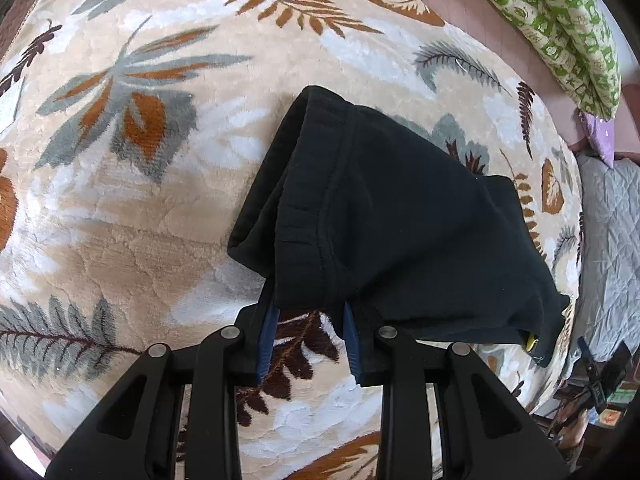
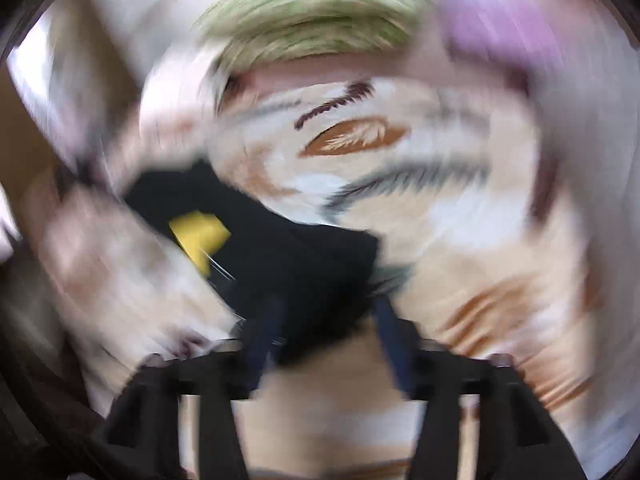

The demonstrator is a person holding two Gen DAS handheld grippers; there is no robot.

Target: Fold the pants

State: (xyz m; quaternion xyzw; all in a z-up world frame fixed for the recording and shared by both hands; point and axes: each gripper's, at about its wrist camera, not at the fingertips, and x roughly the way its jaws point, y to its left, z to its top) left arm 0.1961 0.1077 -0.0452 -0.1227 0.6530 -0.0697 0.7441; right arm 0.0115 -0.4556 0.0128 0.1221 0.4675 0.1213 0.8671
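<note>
Nearest the lens: blue pads of the left gripper [image 1: 310, 300], set narrow and pinched on the near hem of the pants [image 1: 392, 216], fingertips hidden under the cloth. Black, thick, already bunched into a short bundle; seamed band facing up, one rounded end far and left, the other trailing off near and right. Long axis therefore slanted across the left wrist view, from upper left down to lower right, with most of the bulk ahead and to the right of the clamped corner. Yellow tag [image 1: 530, 340] peeping out at the low right end.

On the other side, heavily smeared: right gripper [image 2: 328, 320] with fingers standing wide, black cloth [image 2: 304, 264] lying across the tips but seemingly not pressed. Same yellow tag [image 2: 198, 236] up and left of it. Judged from that: right end loose, left end held, so the left hand the one in charge of the bundle; next fold or set-down likely to swing about that held corner, along the slanted axis.

Underneath, a plush bedspread [image 1: 160, 240], beige with grey, rust and brown leaves, soft enough to drag at the cloth. Further out: a green patterned pillow [image 1: 560, 12] at the far right, a scrap of purple fabric [image 1: 600, 136] below it, a grey quilt [image 1: 608, 220] beyond the bed's edge.
</note>
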